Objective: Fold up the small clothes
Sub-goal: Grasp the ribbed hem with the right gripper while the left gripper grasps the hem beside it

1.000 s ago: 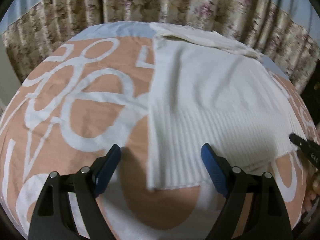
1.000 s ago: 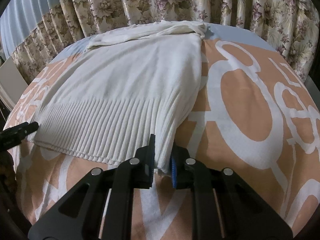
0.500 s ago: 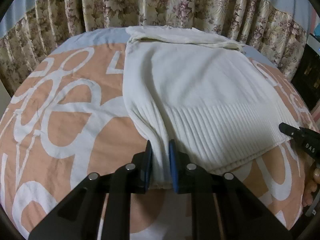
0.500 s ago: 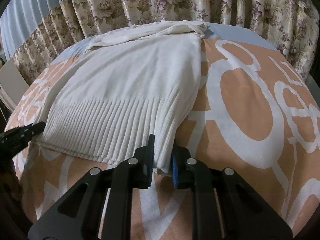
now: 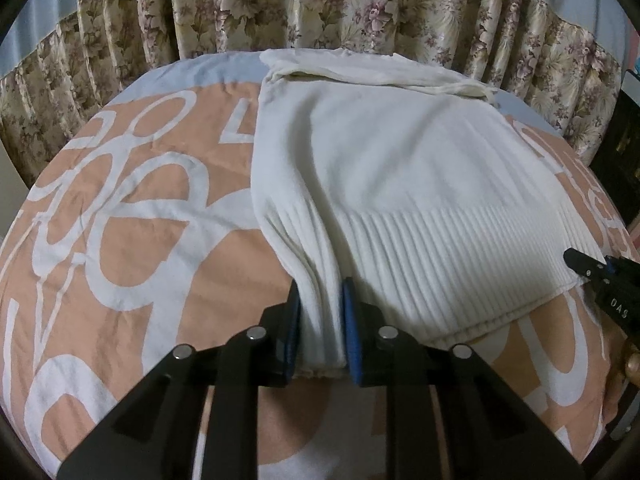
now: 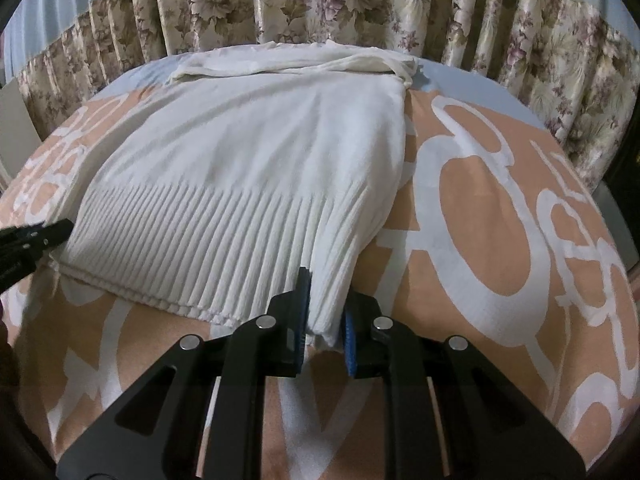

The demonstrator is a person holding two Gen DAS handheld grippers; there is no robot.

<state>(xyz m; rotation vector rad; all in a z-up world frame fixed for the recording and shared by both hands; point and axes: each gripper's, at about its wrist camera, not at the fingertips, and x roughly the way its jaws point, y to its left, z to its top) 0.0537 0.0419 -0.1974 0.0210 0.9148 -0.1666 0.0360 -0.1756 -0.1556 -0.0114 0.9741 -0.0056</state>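
A white knit sweater (image 5: 400,168) with a ribbed hem lies flat on the bed, its sleeves folded across the far end; it also shows in the right wrist view (image 6: 248,160). My left gripper (image 5: 320,320) is shut on the hem's left corner, bunching the cloth between the blue pads. My right gripper (image 6: 324,312) is shut on the hem's right corner. Each gripper's tip shows at the edge of the other's view, the right gripper (image 5: 592,276) at the right and the left gripper (image 6: 36,236) at the left.
The sweater lies on an orange bedspread with white looping letters (image 5: 132,208), also seen in the right wrist view (image 6: 500,220). Floral curtains (image 5: 320,4) hang close behind the bed's far edge. Dark furniture (image 5: 624,140) stands at the right.
My left gripper was open over the hem's left corner, then closed on it. The hem has lifted and drawn slightly toward me. The right gripper stayed shut on its corner.
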